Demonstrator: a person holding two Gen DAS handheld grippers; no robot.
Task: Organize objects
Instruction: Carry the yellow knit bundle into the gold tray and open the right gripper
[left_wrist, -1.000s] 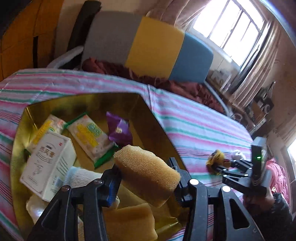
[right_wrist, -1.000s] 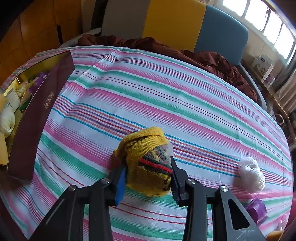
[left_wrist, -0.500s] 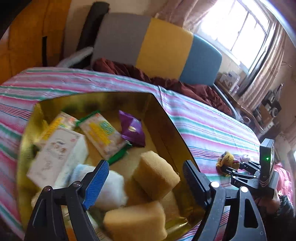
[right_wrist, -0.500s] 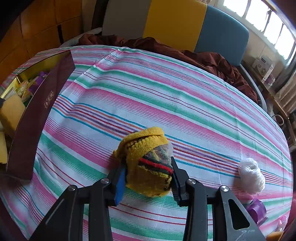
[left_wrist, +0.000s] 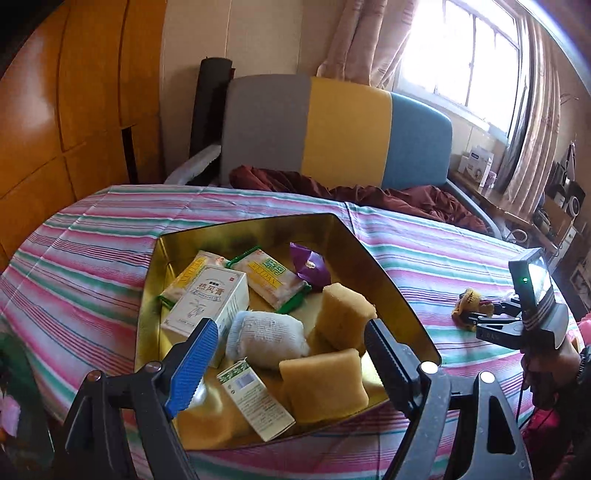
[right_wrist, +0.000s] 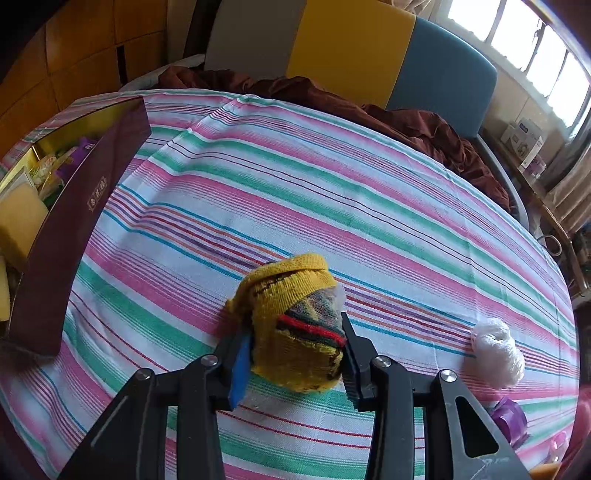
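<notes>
My left gripper (left_wrist: 286, 352) is open and empty above the gold-lined box (left_wrist: 376, 266). Inside the box lie a yellow sponge (left_wrist: 345, 314), a second sponge (left_wrist: 323, 386), a white sock roll (left_wrist: 267, 338), a white carton (left_wrist: 207, 299), snack packets (left_wrist: 273, 277) and a purple wrapper (left_wrist: 308, 264). My right gripper (right_wrist: 293, 356) is shut on a yellow knitted bundle (right_wrist: 295, 332) that rests on the striped tablecloth (right_wrist: 295, 184). The right gripper also shows in the left wrist view (left_wrist: 476, 319), to the right of the box.
The box's maroon wall (right_wrist: 74, 221) stands at the left in the right wrist view. A white yarn ball (right_wrist: 496, 352) and a purple item (right_wrist: 509, 419) lie to the right of the bundle. A grey, yellow and blue sofa (left_wrist: 332, 129) with a dark red blanket (left_wrist: 369, 194) stands behind the table.
My left gripper opened and let the yellow sponge drop into the box, then rose and pulled back. My right gripper stays shut on the knitted bundle, barely moved.
</notes>
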